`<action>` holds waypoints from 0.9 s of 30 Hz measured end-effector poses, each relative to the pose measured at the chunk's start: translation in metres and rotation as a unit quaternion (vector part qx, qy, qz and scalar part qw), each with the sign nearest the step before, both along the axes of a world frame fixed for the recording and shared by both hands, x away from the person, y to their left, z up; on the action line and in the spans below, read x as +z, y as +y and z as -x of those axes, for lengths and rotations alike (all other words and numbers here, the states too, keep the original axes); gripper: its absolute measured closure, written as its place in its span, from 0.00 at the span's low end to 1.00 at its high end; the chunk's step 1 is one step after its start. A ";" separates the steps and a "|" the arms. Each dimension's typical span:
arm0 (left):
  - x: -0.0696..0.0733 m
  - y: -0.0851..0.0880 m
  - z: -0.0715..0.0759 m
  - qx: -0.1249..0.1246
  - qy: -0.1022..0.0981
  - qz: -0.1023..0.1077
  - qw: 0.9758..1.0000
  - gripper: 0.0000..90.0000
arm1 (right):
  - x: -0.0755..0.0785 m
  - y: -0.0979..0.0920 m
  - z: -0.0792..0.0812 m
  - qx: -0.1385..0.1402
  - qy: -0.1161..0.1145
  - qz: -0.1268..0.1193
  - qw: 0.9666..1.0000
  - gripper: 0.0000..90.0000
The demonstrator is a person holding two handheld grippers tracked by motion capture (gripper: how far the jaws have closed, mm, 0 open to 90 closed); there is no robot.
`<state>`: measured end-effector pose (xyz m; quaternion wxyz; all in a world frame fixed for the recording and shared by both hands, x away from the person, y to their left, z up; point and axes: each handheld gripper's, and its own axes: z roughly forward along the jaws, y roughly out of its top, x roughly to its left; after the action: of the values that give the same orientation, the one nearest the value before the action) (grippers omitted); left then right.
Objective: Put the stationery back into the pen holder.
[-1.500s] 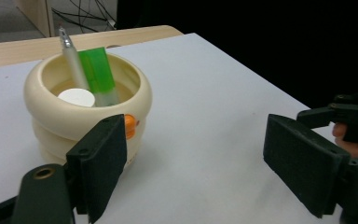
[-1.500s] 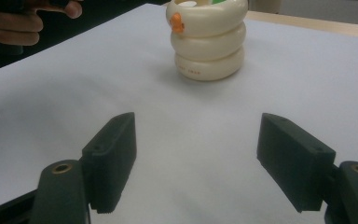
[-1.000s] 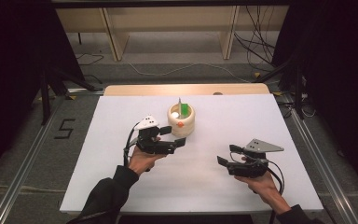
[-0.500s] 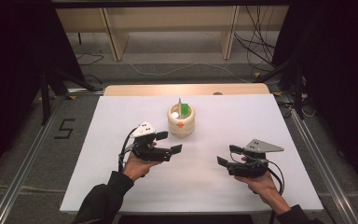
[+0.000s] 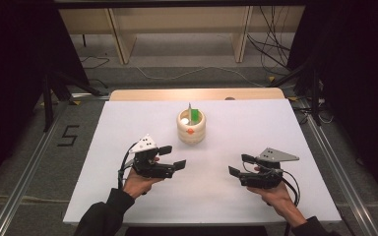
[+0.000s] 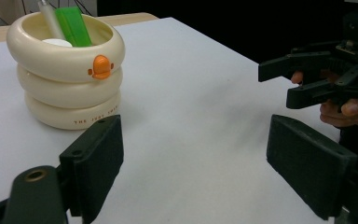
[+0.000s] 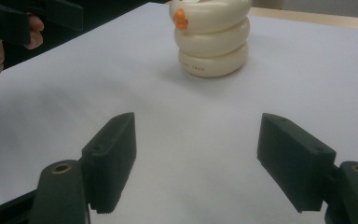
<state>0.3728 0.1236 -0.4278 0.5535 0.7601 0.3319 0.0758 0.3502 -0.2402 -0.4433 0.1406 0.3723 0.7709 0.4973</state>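
Note:
A cream ring-stacked holder (image 5: 191,129) (image 6: 65,74) (image 7: 212,39) with an orange duck bill stands upright mid-table. Inside it I see a green flat piece (image 6: 73,25), a grey stick (image 6: 50,18) and something white (image 6: 57,43). My left gripper (image 5: 173,158) (image 6: 193,163) is open and empty, low over the table at front left, well short of the holder. Over the front right, my right gripper (image 5: 239,165) (image 7: 196,158) hovers open with nothing between its jaws. The two grippers point toward each other.
The white tabletop (image 5: 128,128) has a wooden strip (image 5: 142,94) along its far edge. Metal rails (image 5: 29,172) run along both sides, and a "5" mark (image 5: 68,135) sits on the floor at left. Cables (image 5: 270,44) lie beyond the table.
My left gripper has drawn back from beside the holder toward the front left of the table. The right gripper has stayed where it was.

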 end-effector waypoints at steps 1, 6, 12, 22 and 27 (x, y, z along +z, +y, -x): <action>0.000 0.000 0.001 -0.001 0.000 0.000 1.000 0.20 | 0.000 0.000 0.000 -0.001 0.000 0.000 1.000 0.32; 0.000 0.000 0.008 -0.011 -0.011 -0.002 1.000 0.20 | 0.000 0.001 0.001 0.004 0.003 -0.008 1.000 0.32; 0.000 -0.001 0.016 -0.019 -0.017 0.003 1.000 0.18 | 0.001 0.000 0.003 0.009 -0.001 -0.013 1.000 0.30; -0.001 0.008 0.023 -0.003 -0.016 0.015 1.000 0.18 | 0.003 -0.001 0.009 0.008 -0.001 -0.015 1.000 0.30; -0.001 0.013 0.025 0.017 -0.019 0.013 1.000 0.17 | 0.002 -0.002 0.011 0.006 -0.001 -0.017 1.000 0.30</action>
<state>0.3478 0.1363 -0.4286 0.5676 0.7457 0.3356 0.0953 0.3396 -0.2425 -0.4413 0.1323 0.3694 0.7646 0.5113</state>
